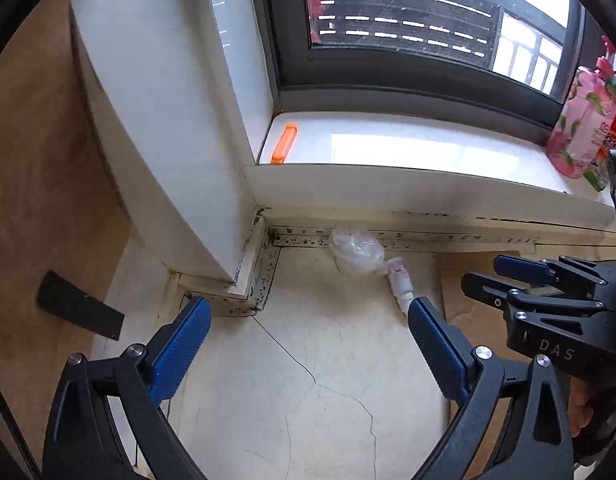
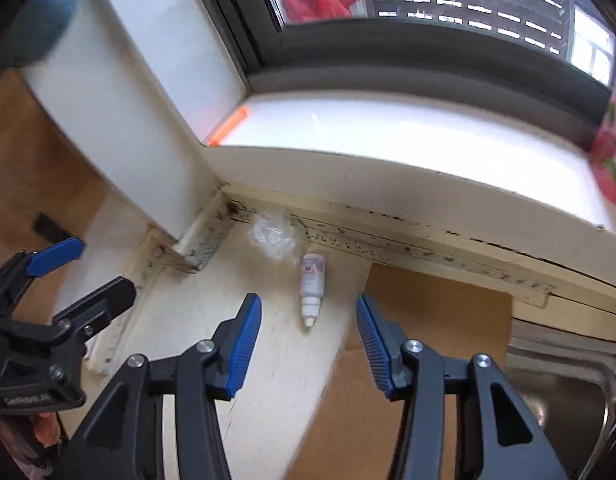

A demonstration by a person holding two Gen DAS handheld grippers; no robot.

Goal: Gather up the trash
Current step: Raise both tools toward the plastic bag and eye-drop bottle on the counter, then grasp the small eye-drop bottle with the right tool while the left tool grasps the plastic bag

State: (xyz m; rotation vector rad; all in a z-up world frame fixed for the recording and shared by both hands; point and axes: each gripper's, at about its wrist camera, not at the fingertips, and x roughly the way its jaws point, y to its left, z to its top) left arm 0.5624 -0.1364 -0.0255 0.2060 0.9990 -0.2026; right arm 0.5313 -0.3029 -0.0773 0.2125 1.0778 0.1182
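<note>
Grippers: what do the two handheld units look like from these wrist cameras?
Both match: the left gripper and right gripper have black angular linkage arms with triangular cut-outs, silver pivot bolts, and ribbed blue pads on the fingers. The right gripper's black body, seen from the left wrist camera, carries white "DAS" lettering. No cables or sleeves show.

Crumpled clear plastic bag (image 2: 273, 238) touching small white bottle (image 2: 312, 288), lying flat

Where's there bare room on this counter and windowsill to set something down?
Free: the windowsill between the orange clip and pink bottle, and the cracked counter nearest the grippers. Crowded: against the wall, where the plastic wrap and small bottle lie.
</note>
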